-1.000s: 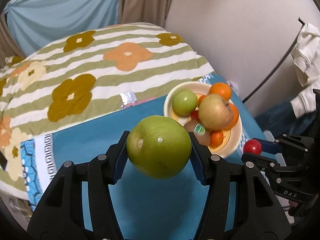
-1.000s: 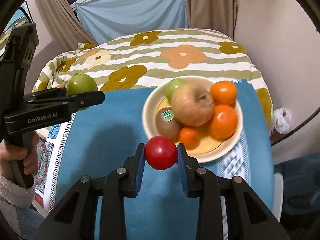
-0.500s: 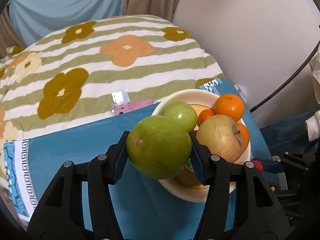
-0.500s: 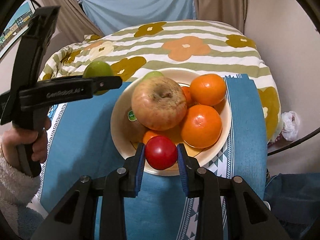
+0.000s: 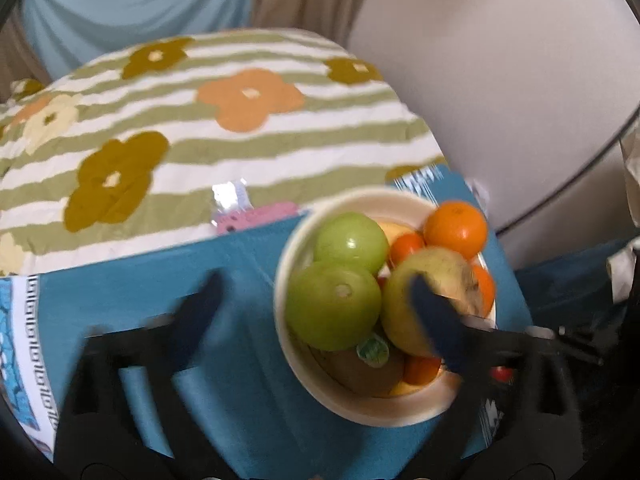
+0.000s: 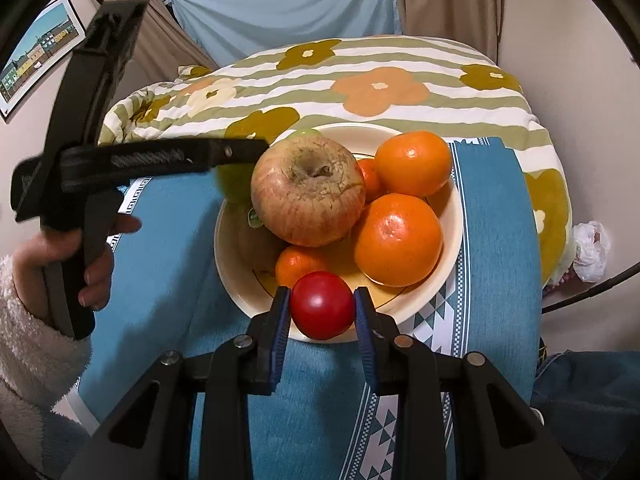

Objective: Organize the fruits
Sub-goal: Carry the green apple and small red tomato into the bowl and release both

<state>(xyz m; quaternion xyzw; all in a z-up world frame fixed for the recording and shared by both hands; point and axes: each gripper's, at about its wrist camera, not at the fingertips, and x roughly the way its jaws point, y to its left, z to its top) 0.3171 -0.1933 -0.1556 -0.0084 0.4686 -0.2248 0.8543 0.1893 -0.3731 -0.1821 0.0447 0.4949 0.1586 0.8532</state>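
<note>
A cream bowl [image 5: 384, 412] [image 6: 454, 216] on the blue cloth holds a large yellow-red apple [image 6: 308, 192] [image 5: 430, 280], oranges [image 6: 398, 240], a kiwi [image 5: 360, 372] and two green apples. My left gripper [image 5: 320, 308] is open wide and blurred; the green apple [image 5: 332, 308] lies in the bowl between its spread fingers, apart from both pads. A second green apple [image 5: 350, 242] lies behind it. My right gripper [image 6: 322, 312] is shut on a red tomato [image 6: 322, 304] at the bowl's near rim.
The bowl stands on a blue cloth [image 6: 496, 240] over a table beside a flowered striped quilt [image 6: 380, 80]. A wall is to the right. The person's hand [image 6: 92, 256] holds the left gripper at the left of the right wrist view.
My left gripper moved over the bowl and opened, letting the green apple go into the bowl. My right gripper came closer to the bowl's near rim with the tomato.
</note>
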